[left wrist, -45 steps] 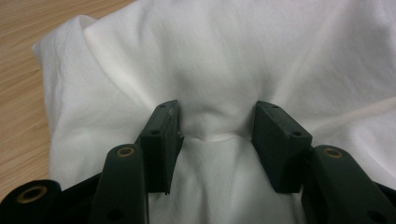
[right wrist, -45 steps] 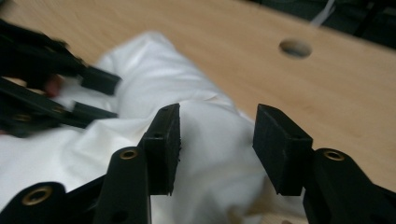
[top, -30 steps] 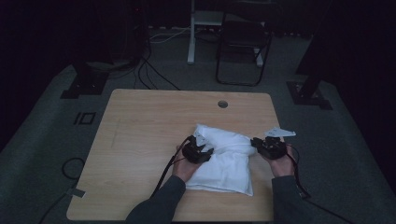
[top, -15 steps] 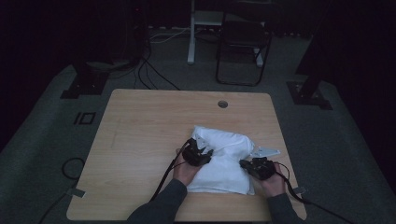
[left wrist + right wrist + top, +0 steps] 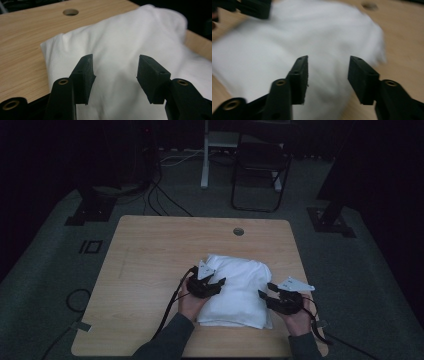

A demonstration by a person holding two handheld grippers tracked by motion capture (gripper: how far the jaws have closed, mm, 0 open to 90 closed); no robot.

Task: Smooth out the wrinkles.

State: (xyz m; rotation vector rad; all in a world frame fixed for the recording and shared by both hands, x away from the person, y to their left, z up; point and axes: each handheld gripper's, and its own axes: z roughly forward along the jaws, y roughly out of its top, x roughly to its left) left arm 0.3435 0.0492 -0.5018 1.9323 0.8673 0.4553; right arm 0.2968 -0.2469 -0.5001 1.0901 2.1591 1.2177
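Since the earlier frames the loose white flap at the cloth's right edge is gone, tucked in, and the right gripper (image 5: 264, 295) has come in against the folded white cloth (image 5: 235, 290); its jaws have just been opening and stand apart, empty. The left gripper (image 5: 218, 283) sits at the cloth's left edge, jaws likewise opening slightly, parted over the fabric without pinching. The cloth lies on the wooden table (image 5: 150, 250), right of centre near the person, its long axis running from near edge toward the far side.

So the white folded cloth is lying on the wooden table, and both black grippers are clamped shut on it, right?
Not quite. The white folded cloth does lie on the wooden table, but the left gripper and right gripper are open, pads apart and gripping nothing, as both gripper views show.
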